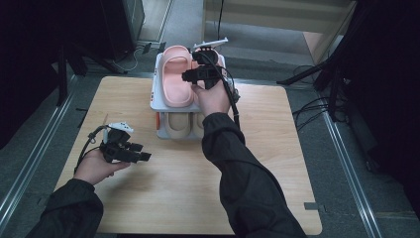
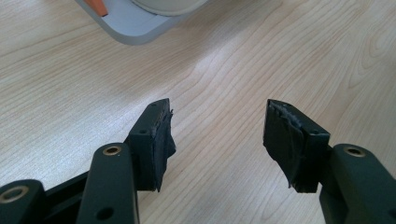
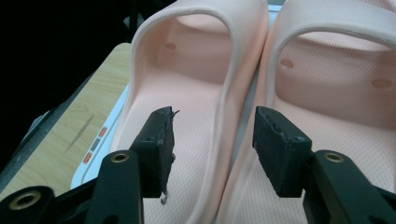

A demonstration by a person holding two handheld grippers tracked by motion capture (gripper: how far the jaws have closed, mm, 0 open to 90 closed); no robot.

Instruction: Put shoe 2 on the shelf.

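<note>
My right gripper (image 3: 212,140) hovers with fingers open astride the touching inner edges of the pink slippers (image 1: 177,74) on the grey rack's (image 1: 157,94) top tier, apparently to pinch both, while my left gripper (image 2: 217,135) waits open-fingered over the counter (image 2: 280,60).

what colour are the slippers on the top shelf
Pale pink slippers, clearest in the right gripper view.

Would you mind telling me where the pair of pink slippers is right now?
In the high view the pink slippers lie side by side on top of the grey rack at the table's far edge, with the right gripper open just above them.
</note>
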